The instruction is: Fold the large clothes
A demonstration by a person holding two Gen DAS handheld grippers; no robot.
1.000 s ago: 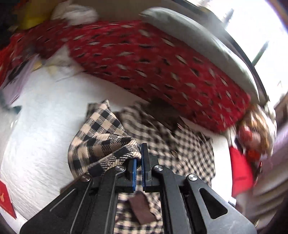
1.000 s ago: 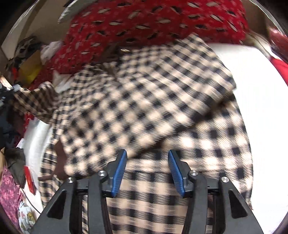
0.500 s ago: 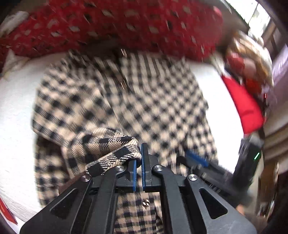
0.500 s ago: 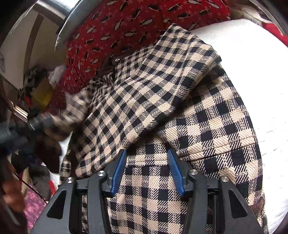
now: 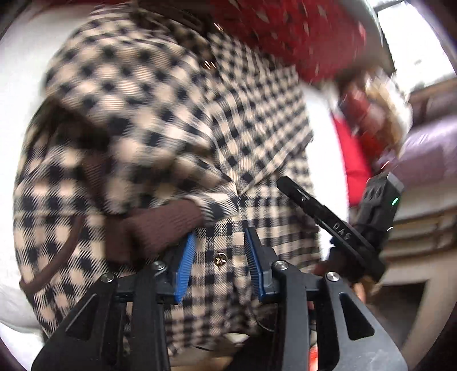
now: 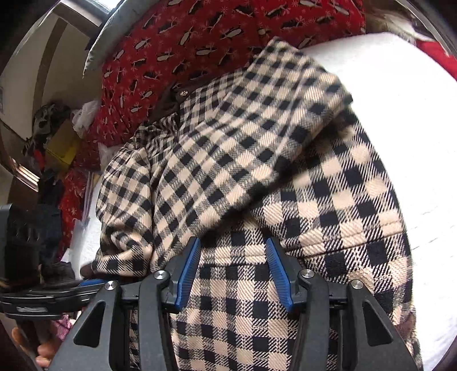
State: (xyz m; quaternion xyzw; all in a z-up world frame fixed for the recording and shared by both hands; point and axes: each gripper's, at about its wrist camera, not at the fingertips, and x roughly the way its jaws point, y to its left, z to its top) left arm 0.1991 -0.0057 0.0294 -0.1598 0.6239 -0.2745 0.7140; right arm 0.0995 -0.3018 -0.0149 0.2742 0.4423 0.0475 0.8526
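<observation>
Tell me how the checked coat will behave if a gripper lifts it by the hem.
The checked coat will probably flop and sag: its sleeve already lies draped in soft folds. The thick woven cloth looks fairly heavy. The ribbed brown cuff would likely dangle and undo the fold.

White bedcover (image 6: 400,120) bare right of coat (image 6: 285,177): open passage there. Red blanket (image 6: 228,25) piled along coat's far edge blocks that side. Right gripper (image 5: 328,211) crowds left gripper (image 5: 220,258). Clutter (image 6: 57,142) far left.
</observation>
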